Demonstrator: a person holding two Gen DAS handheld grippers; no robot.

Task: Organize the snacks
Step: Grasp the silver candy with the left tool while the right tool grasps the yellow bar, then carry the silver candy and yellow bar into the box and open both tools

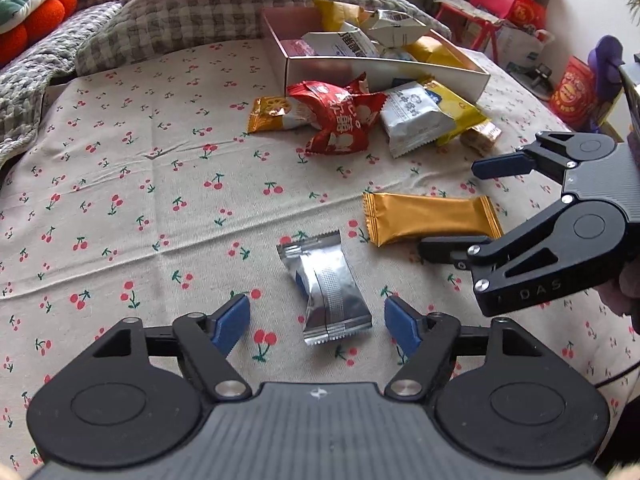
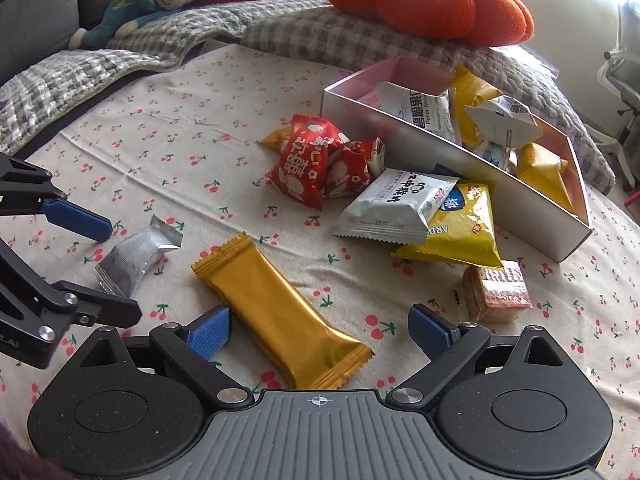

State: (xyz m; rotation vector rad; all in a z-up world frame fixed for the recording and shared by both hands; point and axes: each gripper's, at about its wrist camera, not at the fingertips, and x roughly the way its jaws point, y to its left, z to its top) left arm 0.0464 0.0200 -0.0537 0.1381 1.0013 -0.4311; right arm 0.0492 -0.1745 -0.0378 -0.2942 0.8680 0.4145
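Presently, the left gripper (image 1: 318,322) stands with jaws spread wide, straddling the silver packet (image 1: 326,294) without touching it. The right gripper (image 2: 319,330) is likewise spread, its jaws flanking the near end of the gold bar (image 2: 280,320) (contact not evident). Both items lie on the cherry-print cloth (image 1: 120,184), nearer the cameras than the open box (image 2: 460,176). A loose pile of snack packets (image 2: 400,204) lies just beside the box; several more sit inside it.

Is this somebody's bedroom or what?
Probably a home, maybe a bed or sofa: a cherry-print cloth, a toy monkey, orange plush cushions and a checked blanket.
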